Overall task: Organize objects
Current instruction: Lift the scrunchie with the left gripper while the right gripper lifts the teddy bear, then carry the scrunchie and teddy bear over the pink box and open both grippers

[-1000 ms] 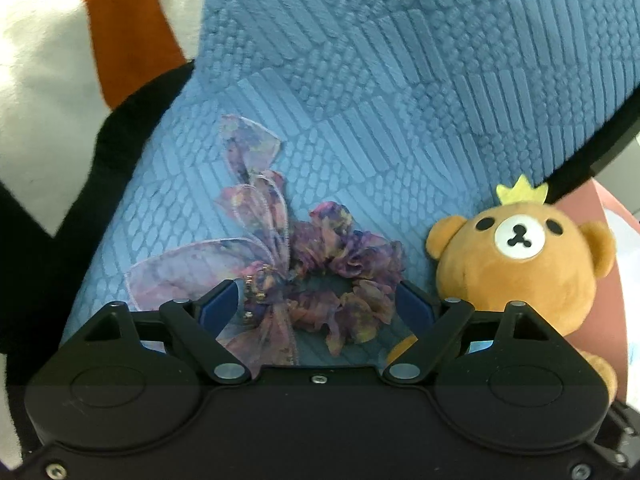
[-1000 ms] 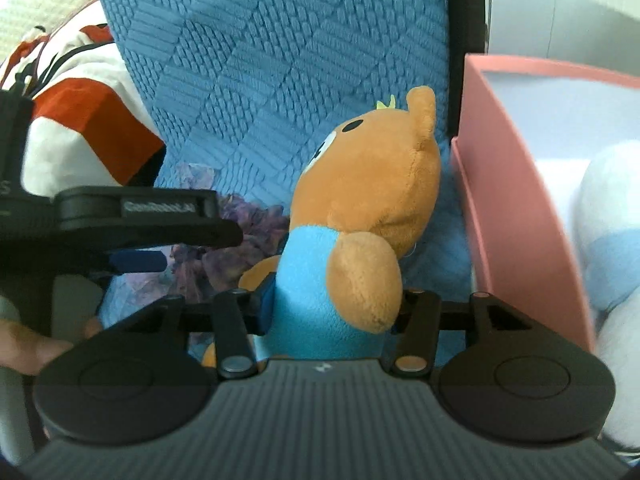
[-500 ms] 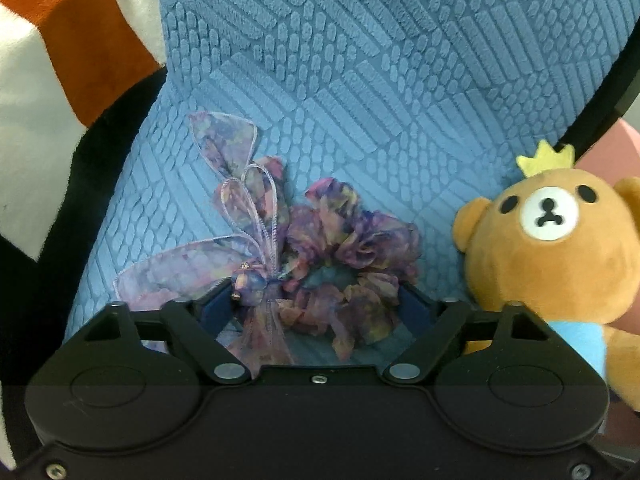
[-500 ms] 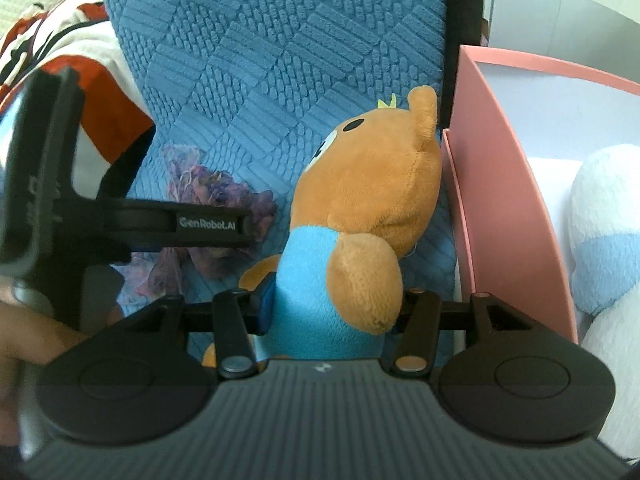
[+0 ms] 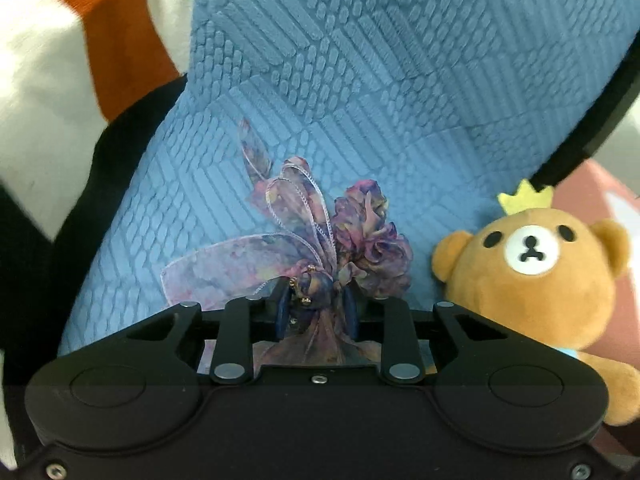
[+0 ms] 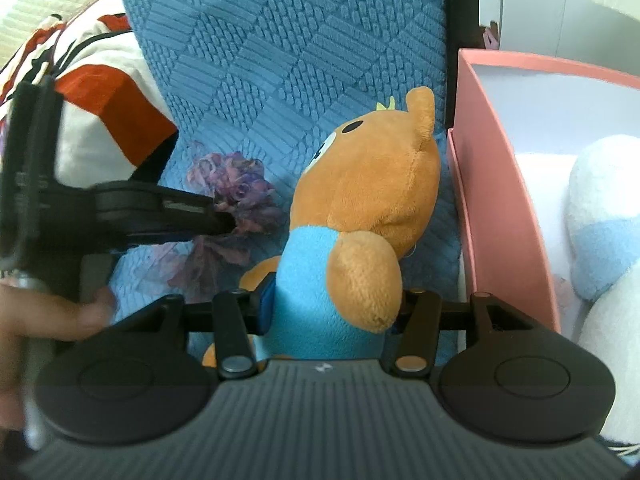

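A purple floral scrunchie with ribbon tails (image 5: 372, 240) lies on the blue textured cushion (image 5: 360, 60). My left gripper (image 5: 318, 304) is closing on it, its blue pads pressing the scrunchie's knot between them. In the right wrist view the left gripper (image 6: 224, 220) reaches in from the left onto the scrunchie (image 6: 236, 196). A brown bear plush (image 6: 360, 200) with a blue shirt and a yellow crown sits right of the scrunchie. My right gripper (image 6: 334, 304) is shut on the bear's blue body. The bear (image 5: 532, 280) faces the left wrist camera.
A pink box (image 6: 500, 200) stands right of the bear, with a white and pale blue plush (image 6: 600, 220) inside. A white, orange and black blanket (image 5: 60, 60) lies left of the cushion. A person's hand (image 6: 40, 312) holds the left gripper's handle.
The left gripper's jaws went from wide apart around the scrunchie to pinched on its knot, bunching the fabric upward. The right gripper and the bear have stayed put.
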A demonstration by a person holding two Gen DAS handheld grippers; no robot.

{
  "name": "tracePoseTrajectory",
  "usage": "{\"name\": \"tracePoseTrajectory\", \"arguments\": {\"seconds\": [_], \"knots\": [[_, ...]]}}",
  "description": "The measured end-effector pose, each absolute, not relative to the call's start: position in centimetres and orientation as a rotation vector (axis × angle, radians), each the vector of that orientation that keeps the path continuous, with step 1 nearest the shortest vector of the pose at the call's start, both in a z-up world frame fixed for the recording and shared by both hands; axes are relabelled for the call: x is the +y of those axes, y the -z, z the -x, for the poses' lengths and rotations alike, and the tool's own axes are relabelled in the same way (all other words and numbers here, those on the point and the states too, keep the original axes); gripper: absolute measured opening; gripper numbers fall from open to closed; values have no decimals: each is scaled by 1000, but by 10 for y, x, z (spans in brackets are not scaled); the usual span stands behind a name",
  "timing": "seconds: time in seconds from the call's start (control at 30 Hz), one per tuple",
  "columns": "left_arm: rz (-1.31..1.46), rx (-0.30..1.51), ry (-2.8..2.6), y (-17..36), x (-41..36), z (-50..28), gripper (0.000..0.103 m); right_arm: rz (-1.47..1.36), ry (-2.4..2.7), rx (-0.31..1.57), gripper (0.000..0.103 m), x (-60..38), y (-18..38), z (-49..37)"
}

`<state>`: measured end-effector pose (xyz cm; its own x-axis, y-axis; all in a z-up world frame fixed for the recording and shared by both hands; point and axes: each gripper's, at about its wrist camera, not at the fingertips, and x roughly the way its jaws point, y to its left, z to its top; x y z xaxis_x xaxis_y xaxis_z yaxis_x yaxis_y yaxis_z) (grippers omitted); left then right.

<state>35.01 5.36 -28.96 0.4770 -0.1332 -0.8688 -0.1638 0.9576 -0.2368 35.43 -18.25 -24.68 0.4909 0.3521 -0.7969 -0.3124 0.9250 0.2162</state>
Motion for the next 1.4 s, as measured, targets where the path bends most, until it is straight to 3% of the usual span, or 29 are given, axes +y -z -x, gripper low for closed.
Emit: {"name": "tracePoseTrajectory", "arguments": {"seconds": [0.43,1.4], "knots": [[443,1080,46,265,74,-295,25,-1,-424,984,54,-185,225,-324],[393,1090,260,179,-12,-258,28,-5,-375,894,53,-247,158,-295]]}}
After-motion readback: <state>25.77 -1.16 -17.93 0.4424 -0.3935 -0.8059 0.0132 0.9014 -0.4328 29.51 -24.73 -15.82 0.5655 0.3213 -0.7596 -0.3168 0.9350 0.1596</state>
